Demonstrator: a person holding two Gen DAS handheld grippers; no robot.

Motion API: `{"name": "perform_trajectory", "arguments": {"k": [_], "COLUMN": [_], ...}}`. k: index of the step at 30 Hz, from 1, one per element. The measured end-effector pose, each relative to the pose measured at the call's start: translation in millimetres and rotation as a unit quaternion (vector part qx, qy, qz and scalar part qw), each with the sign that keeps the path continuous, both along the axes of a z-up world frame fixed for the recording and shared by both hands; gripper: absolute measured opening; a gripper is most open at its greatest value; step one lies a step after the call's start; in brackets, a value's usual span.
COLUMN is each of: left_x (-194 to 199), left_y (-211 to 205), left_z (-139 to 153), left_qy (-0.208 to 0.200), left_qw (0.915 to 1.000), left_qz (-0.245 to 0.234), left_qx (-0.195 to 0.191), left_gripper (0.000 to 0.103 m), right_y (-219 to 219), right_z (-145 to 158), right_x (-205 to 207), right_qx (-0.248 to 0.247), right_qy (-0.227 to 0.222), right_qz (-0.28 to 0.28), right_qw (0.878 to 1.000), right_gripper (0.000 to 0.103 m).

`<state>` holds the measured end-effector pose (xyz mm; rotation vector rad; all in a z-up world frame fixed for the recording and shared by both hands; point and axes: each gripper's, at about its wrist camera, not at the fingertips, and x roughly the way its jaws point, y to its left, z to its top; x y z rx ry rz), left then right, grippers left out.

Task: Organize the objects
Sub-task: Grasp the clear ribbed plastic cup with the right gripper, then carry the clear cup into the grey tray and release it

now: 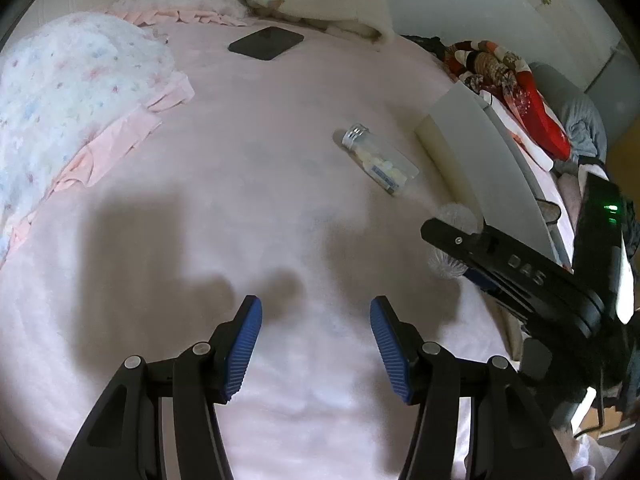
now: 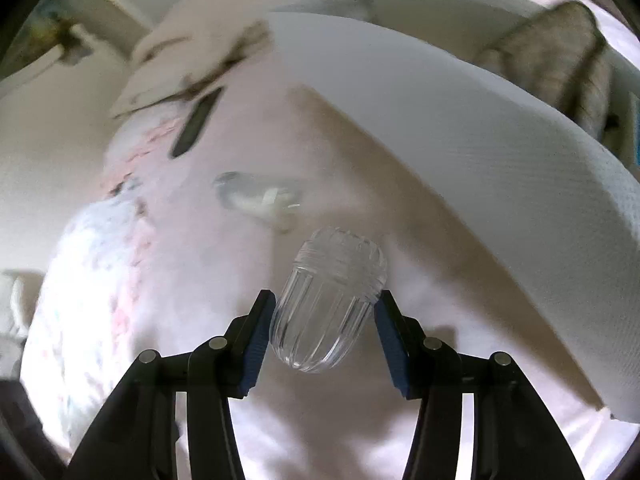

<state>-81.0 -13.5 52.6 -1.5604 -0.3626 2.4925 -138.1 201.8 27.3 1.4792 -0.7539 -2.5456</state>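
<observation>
The right tool [image 2: 324, 336] is closed on a clear ribbed jar [image 2: 326, 304], low in the frame's centre, seemingly empty. The left tool [image 1: 316, 344] gapes empty above the pink bed [image 1: 240, 160]. A capped bottle [image 1: 378, 158] of white tablets lies right of centre, beside a white box [image 1: 472, 152]

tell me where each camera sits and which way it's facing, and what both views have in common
Left wrist: sits on the left tool, angled down at the pink bedcover; shows its own open blue pads and the right tool entering from the right.
Right wrist: sits on the right tool, angled down toward the white box; shows its own fingers either side of a ribbed clear jar.
Shared: the capped pill bottle, black phone and white box.
</observation>
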Motion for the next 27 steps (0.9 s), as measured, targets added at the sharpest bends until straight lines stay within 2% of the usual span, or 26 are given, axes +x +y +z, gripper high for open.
{"name": "perform_trajectory", "arguments": {"k": [3,7,12,17,22,27], "left_x": [-1.6,-2.6,-0.8,-1.3,-1.3,-1.7], "left_y": [-2.4,-4.9,-6.9,-2.0,5.8,14.8], "left_z": [0.6,2.8,8.5,8.4,6.1,0.8], "left_qy": [0.002,0.009,0.023,0.029,0.030,0.029], "left_qw": [1.0000,0.9999,0.9997,0.9995,0.9995,0.9993], "left_qz": [0.005,0.010,0.012,0.010,-0.001,-0.014], "left_qx": [0.000,-0.002,0.000,-0.008,-0.010,-0.018], "left_gripper": [0.054,0.054,0.054,0.054,0.054,0.054], "right_y": [-13.7,-22.3,-30.3,-8.5,20.0,62.1], "right_z": [14.2,26.5,43.3,66.2,90.2,101.5], "right_x": [2.2,5.7,8.1,20.8,20.6,17.2], "right_qx": [0.003,-0.018,-0.020,-0.024,0.034,0.065], "right_qy": [0.034,0.068,0.103,0.145,0.185,0.195], "right_qz": [0.039,0.082,0.107,0.079,0.028,-0.027], "right_qw": [0.999,0.994,0.989,0.986,0.982,0.978], "right_gripper": [0.051,0.051,0.051,0.051,0.052,0.052]}}
